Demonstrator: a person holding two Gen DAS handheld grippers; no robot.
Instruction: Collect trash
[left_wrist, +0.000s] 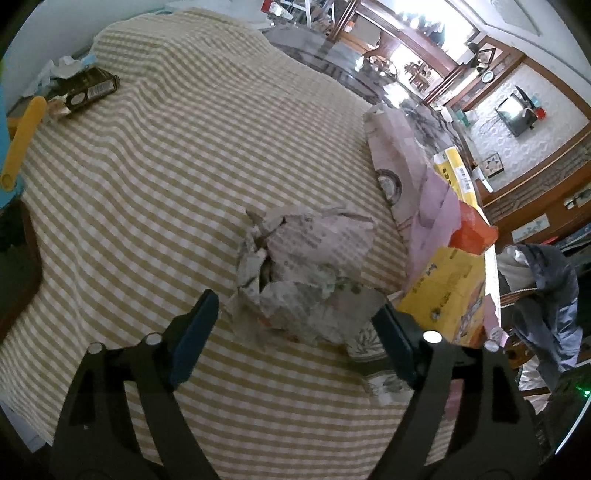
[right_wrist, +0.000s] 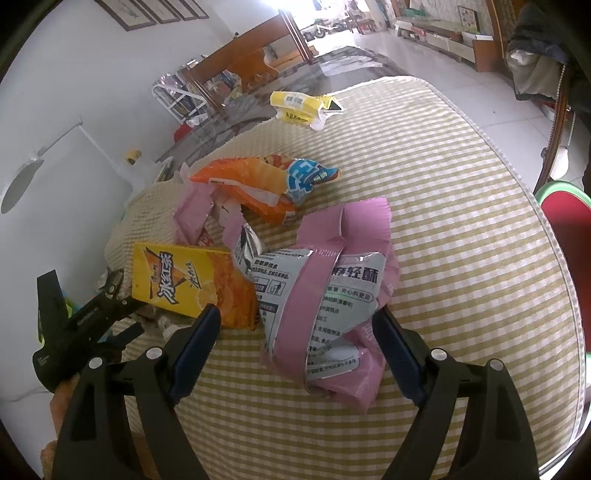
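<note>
Crumpled newspaper (left_wrist: 306, 273) lay straight ahead of your left gripper (left_wrist: 295, 325), its fingers spread wide and empty, the wad's near edge between the tips. Your right gripper (right_wrist: 299, 332), likewise released, bracketed the pink snack wrapper (right_wrist: 325, 302), whose long axis ran away from the fingers. Each hand was nearest its own piece on the checked cloth (right_wrist: 461, 221).

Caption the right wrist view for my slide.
Open right hand-held gripper straddling a pink snack wrapper on the checked tablecloth.
</note>
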